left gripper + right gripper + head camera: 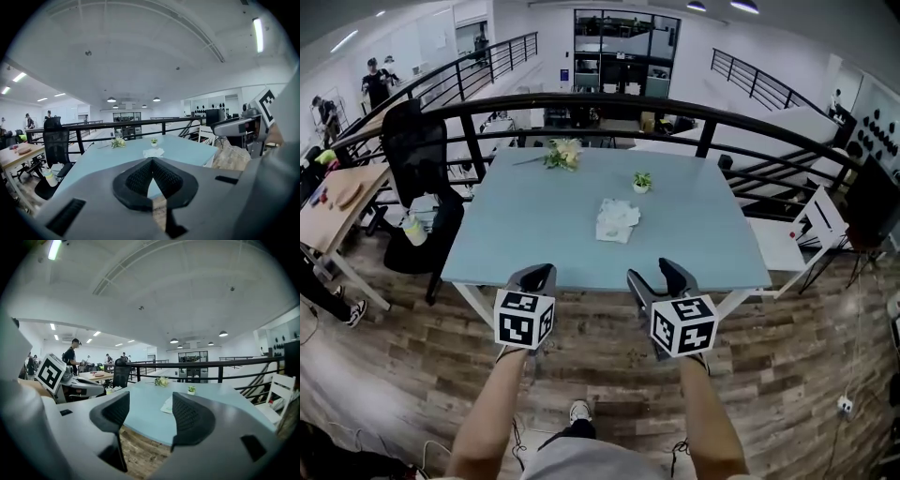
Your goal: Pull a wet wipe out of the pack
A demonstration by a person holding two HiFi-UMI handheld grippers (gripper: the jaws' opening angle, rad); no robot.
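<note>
One smooth, pale blue rectangular table (534, 225) carries three things: one soft, rumpled white wet wipe pack (617, 219) lying flat near its middle, one small potted plant (642, 182) just beyond it, and one bunch of flowers (563, 154) near the far edge. Two grippers hang short of the near edge, well apart from the pack. The left gripper (540, 274) has its ribbed black jaws closed tip to tip on nothing, while the right gripper (656, 272) has its jaws spread wide and empty.

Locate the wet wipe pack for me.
Head view: the wet wipe pack lies near the middle of the table, just below the small potted plant.
</note>
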